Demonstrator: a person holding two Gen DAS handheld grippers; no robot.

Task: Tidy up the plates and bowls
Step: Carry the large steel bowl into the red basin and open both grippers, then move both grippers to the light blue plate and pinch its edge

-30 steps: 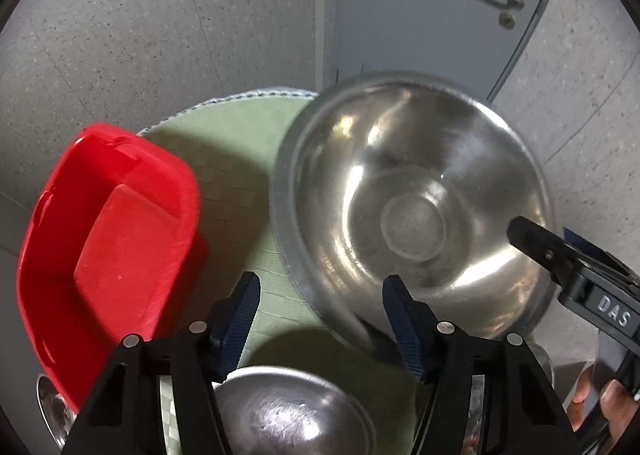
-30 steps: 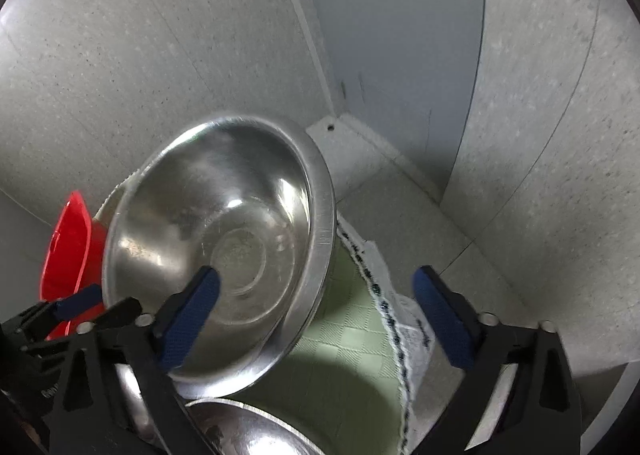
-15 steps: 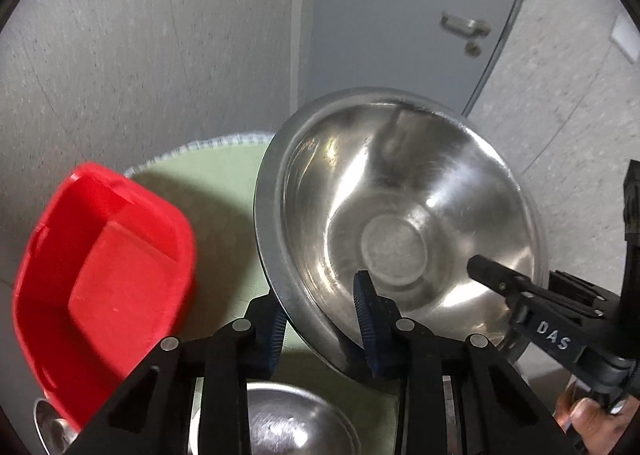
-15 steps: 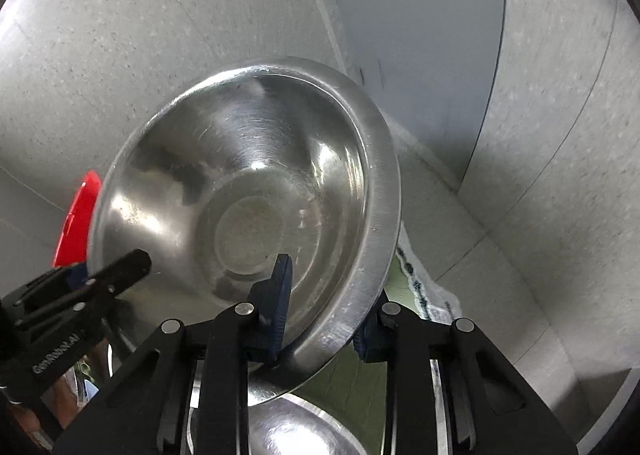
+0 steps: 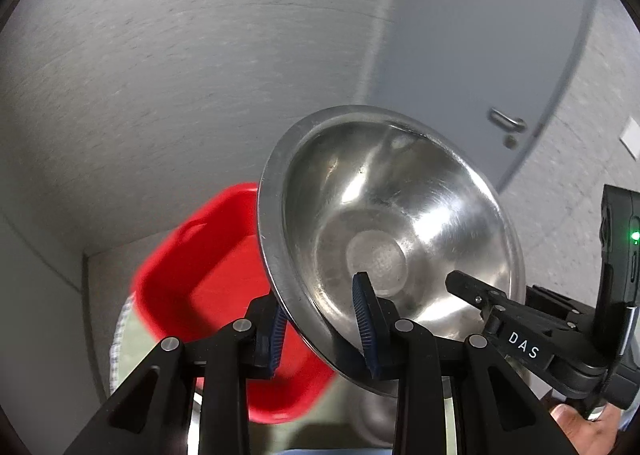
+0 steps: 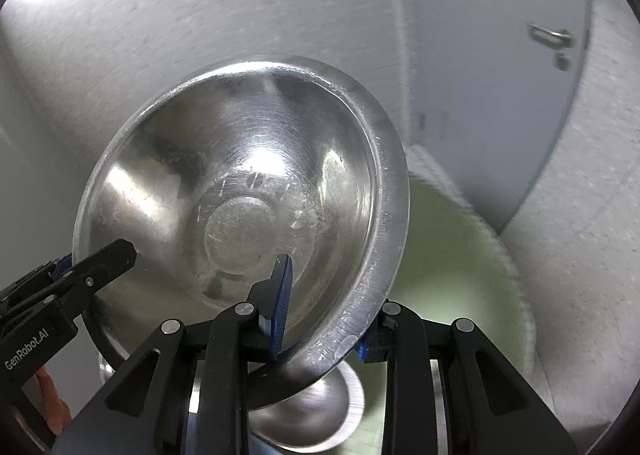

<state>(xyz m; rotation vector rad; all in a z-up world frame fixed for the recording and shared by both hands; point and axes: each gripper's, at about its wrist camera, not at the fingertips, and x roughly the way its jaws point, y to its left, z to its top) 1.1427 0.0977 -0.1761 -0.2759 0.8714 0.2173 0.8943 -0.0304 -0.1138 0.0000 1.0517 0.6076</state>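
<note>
A large steel bowl is held in the air, tilted with its inside toward me. My left gripper is shut on its near left rim. My right gripper is shut on its near right rim, and the bowl fills that view. The right gripper also shows at the right of the left wrist view, and the left gripper at the left of the right wrist view. A red plastic tub sits below left on a green mat.
Another steel bowl lies on the mat under the lifted one. A grey speckled wall and a blue-grey door with a handle stand behind. The mat's fringed edge is at the right.
Both grippers closed on the big bowl's rim and lifted it up off the mat. The views now tip up toward the wall and door.
</note>
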